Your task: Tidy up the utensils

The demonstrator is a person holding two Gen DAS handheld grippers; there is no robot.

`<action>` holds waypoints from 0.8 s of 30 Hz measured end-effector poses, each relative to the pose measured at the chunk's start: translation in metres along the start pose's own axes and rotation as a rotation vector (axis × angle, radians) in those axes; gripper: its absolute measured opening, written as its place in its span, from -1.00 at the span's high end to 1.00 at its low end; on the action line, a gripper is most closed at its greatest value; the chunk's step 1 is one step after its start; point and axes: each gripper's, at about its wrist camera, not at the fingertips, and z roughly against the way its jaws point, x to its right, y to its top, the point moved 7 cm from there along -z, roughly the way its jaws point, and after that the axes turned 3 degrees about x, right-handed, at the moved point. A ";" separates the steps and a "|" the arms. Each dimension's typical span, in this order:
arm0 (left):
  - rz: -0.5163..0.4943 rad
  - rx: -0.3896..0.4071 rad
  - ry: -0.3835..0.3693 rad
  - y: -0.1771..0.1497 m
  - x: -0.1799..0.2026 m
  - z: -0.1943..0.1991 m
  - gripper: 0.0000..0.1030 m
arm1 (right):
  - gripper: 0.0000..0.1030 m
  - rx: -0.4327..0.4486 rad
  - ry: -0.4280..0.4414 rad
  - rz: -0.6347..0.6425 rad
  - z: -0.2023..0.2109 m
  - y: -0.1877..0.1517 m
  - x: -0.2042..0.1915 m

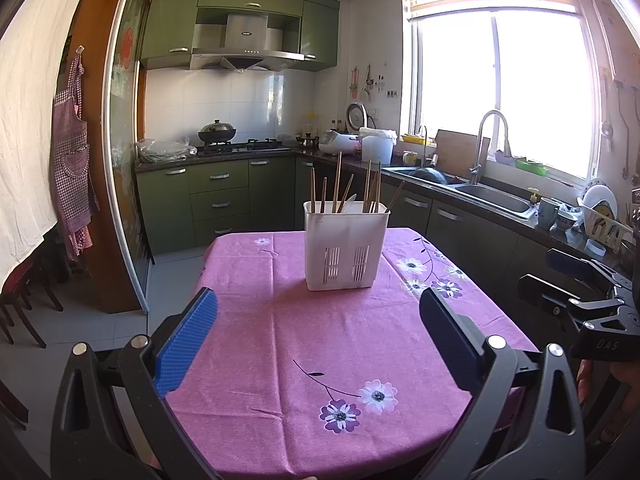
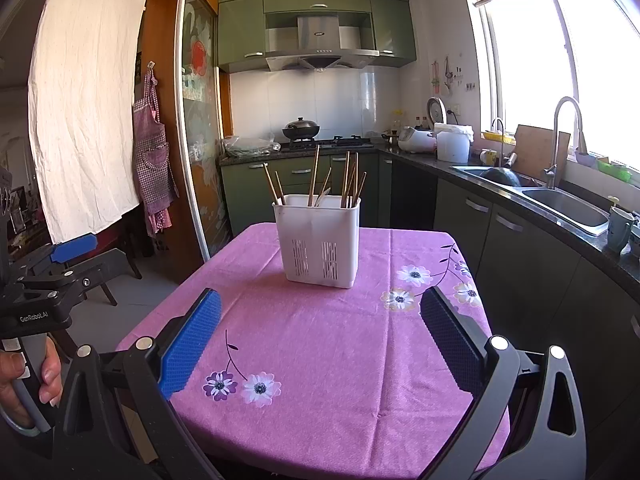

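Chopsticks [image 1: 337, 182] upright in white holder [image 1: 345, 251], pink tablecloth [image 1: 320, 344] bare around

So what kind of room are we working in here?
A home kitchen, by the look of it: a range hood over a gas stove with a wok, a steel sink under the window, and a utensil holder on the clothed table.

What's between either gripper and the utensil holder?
Nothing visible. Only bare pink tablecloth lies between the open left gripper, the open right gripper and the white utensil holder; chopsticks stand inside it.
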 end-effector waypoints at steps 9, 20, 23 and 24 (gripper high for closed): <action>-0.008 0.003 0.008 0.000 0.001 0.000 -0.87 | -0.91 -0.002 0.002 0.003 -0.001 -0.001 -0.001; 0.011 0.008 0.024 0.003 -0.003 0.003 -0.87 | -0.91 -0.011 0.006 0.005 -0.005 -0.004 -0.001; 0.004 0.008 0.052 0.004 -0.004 0.004 -0.87 | -0.91 -0.016 0.009 0.003 -0.007 -0.005 0.000; 0.003 0.007 0.059 0.004 -0.004 0.004 -0.87 | -0.91 -0.017 0.009 0.003 -0.008 -0.006 0.000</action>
